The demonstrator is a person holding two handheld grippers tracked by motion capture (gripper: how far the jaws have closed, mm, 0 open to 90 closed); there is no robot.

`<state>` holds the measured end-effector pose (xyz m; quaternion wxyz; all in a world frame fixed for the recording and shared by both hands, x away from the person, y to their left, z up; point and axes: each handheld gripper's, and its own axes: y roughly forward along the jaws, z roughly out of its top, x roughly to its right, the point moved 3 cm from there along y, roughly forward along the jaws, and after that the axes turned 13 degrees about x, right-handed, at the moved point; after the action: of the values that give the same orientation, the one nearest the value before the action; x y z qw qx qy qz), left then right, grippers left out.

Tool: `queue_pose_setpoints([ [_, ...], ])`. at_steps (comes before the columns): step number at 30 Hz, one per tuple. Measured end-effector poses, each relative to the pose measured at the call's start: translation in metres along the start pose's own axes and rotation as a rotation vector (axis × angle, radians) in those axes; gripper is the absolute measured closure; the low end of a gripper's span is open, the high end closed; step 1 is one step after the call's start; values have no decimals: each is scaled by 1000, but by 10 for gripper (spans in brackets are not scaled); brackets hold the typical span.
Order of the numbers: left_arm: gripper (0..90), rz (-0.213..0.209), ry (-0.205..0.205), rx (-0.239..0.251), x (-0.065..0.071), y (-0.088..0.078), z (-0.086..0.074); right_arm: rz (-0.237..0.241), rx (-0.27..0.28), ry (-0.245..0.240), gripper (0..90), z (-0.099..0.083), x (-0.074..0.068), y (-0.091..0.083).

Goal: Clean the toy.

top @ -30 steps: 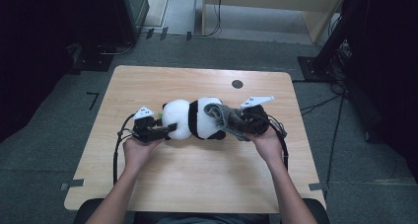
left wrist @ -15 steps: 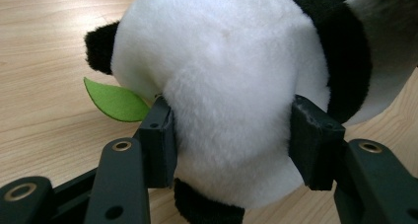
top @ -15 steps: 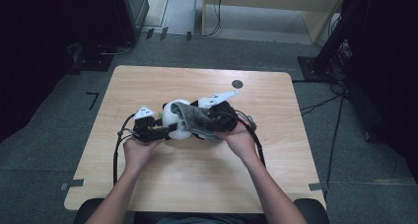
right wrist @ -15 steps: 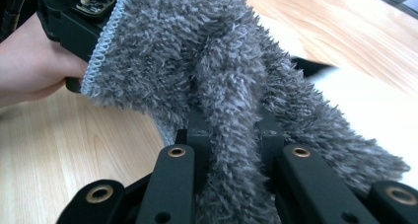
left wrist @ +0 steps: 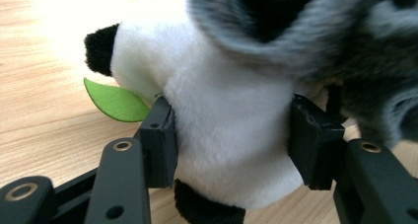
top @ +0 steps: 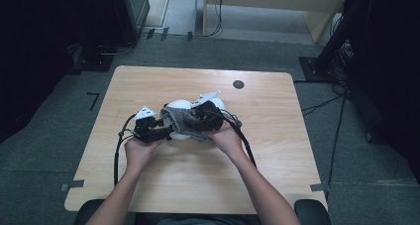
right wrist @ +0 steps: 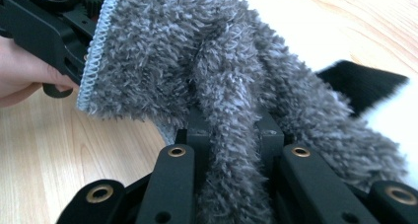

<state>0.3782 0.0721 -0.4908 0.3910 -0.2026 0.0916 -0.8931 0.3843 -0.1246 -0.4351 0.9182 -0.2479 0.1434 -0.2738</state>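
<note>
A black-and-white panda plush [top: 180, 105] lies at the middle of the wooden table [top: 148, 86]. My left gripper [top: 166, 131] is shut on it. In the left gripper view its pads [left wrist: 160, 135] press into both sides of the white body [left wrist: 226, 110], and a green felt leaf [left wrist: 116, 101] sticks out at the left. My right gripper [top: 199, 117] is shut on a grey fluffy cloth [top: 187, 122], which drapes over the panda. A fold of the cloth [right wrist: 197, 61] is pinched between the right gripper's [right wrist: 229, 135] jaws, and a black part of the panda [right wrist: 365, 83] shows beyond it.
A small dark round spot [top: 238, 84] sits in the tabletop at the far right. Cables trail from both grippers toward the near edge. The person's forearms [top: 247, 175] come in from the bottom. Grey floor surrounds the table.
My right gripper has moved left across the panda, dragging the grey cloth over it, so most of the plush is now covered. The left gripper has stayed put, still holding the panda.
</note>
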Motion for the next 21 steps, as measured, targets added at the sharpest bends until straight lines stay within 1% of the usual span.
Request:
queue_pose_setpoints([
  [4, 440, -5, -1, 0, -1, 0, 0, -10, 6, 11, 763, -3, 5, -13],
  [9, 440, -6, -2, -1, -2, 0, 0, -40, 24, 21, 762, -8, 13, -38],
  [13, 441, -6, -2, -2, -2, 0, 0, -76, 44, 35, 759, -13, 24, -59],
  [16, 441, -11, -7, -3, -2, 0, -1, -114, 58, 53, 755, -19, 35, -74],
  [19, 441, -20, -15, -11, -5, 0, -2, -146, 63, 78, 752, -26, 45, -85],
  [21, 441, -22, -12, -12, -5, 0, -2, -164, 69, 93, 752, -32, 51, -90],
])
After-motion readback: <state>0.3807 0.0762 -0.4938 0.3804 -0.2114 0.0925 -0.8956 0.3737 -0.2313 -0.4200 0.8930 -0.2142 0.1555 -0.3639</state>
